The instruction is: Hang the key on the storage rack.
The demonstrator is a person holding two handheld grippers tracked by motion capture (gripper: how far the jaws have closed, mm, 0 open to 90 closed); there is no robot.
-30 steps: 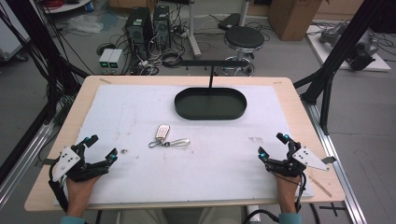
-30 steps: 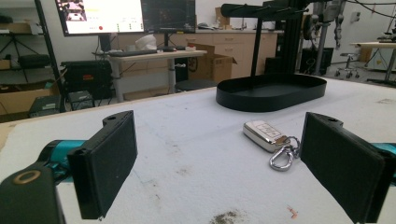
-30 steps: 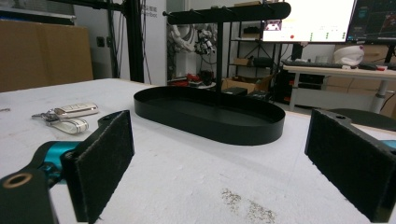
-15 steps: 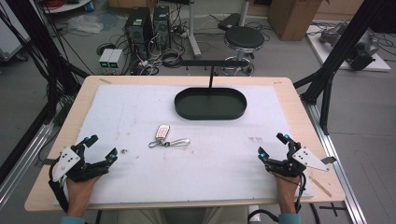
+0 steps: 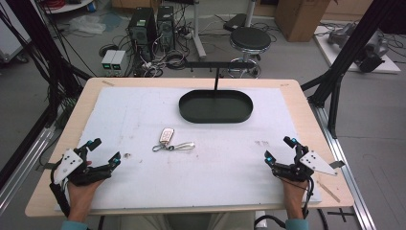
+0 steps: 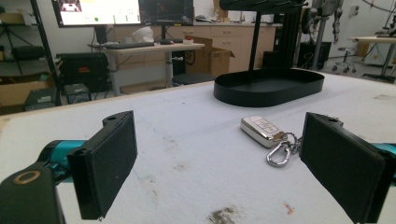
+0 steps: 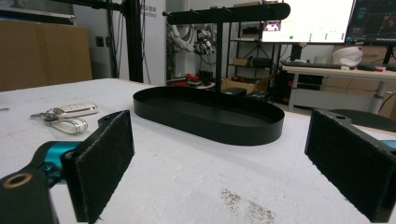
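A silver car key fob (image 5: 166,135) with a key ring and strap (image 5: 175,146) lies on the white mat, left of centre. Behind it stands a black oval tray (image 5: 216,107) with an upright post and a crossbar (image 5: 218,64) above. My left gripper (image 5: 105,151) rests at the mat's near left, open, nothing between its pads; its own view shows the fob (image 6: 261,129) ahead and to the right. My right gripper (image 5: 278,149) rests at the near right, open and empty, facing the tray (image 7: 210,119), with the fob (image 7: 74,110) far to its left.
The white mat (image 5: 143,172) covers most of a wooden table (image 5: 306,110). Black frame struts rise at both sides. A stool (image 5: 251,38), computer cases (image 5: 151,21) and cables stand on the floor beyond the far edge.
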